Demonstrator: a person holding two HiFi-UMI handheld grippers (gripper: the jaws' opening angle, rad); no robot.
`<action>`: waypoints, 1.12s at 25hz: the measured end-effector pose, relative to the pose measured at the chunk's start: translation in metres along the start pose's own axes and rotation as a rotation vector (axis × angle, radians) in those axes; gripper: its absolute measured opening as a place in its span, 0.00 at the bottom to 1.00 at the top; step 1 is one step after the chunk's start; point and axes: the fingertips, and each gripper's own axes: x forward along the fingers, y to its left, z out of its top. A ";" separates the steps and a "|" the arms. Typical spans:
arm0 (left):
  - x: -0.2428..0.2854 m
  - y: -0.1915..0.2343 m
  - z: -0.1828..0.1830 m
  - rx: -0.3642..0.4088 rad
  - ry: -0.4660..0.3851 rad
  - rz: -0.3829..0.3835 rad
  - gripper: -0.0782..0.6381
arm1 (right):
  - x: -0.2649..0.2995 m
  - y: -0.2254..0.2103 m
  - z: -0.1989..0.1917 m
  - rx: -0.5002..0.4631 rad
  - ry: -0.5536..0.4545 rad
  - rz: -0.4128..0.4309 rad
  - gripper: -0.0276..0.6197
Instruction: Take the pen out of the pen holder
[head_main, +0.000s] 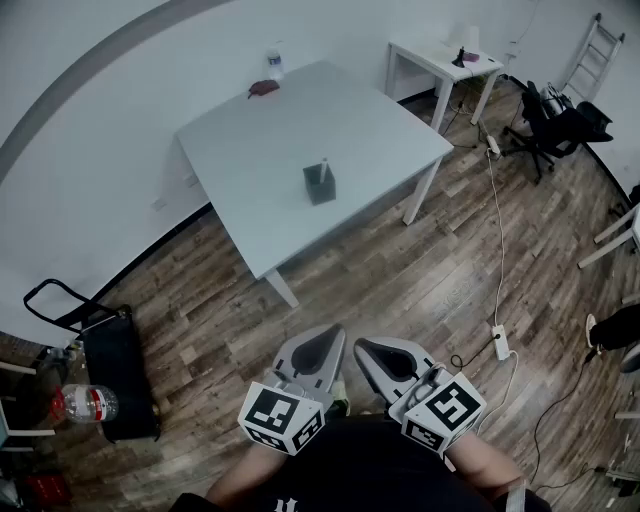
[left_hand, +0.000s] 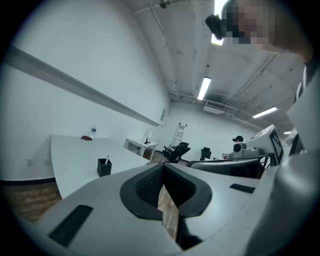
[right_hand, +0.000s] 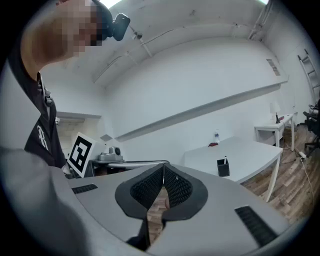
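Bottle on floor (head_main: 85, 403): lay at the lower left of the head view beside a black case (head_main: 120, 372), well clear of the work and no part of it.

Left gripper (head_main: 322, 342): was held low at the bottom centre, close to the person's body. Its fingers were together at the tips with nothing between them; only floorboards showed through the gap lower down. It looked like a rest pose, well apart from the table.

Table (head_main: 260, 150): filled the upper middle, with a small bottle (head_main: 274, 63) and a red thing (head_main: 263, 88) at its far edge, out of the way.

Pen holder (head_main: 320, 186): stood upright near the table's front edge, presumably for an easy reach.

Pen (head_main: 324, 170): sat inside the holder, its top poking above the rim where jaws could pinch it. The task looked unstarted.

Right gripper (head_main: 372, 348): was held just beside the left one, fingers likewise closed on nothing.

Side table (head_main: 440, 58): stood at the upper right, with a chair (head_main: 555, 112) further right.

Next move, as a guess: step closer and part one gripper's fingers.
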 end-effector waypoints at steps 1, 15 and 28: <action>0.002 0.008 0.003 0.000 0.000 -0.001 0.12 | 0.008 -0.001 0.002 -0.002 0.001 -0.001 0.06; 0.043 0.071 0.024 0.001 0.003 0.015 0.12 | 0.068 -0.034 0.022 -0.014 0.016 0.010 0.06; 0.150 0.135 0.048 0.022 0.047 0.131 0.12 | 0.128 -0.144 0.058 0.020 0.027 0.108 0.06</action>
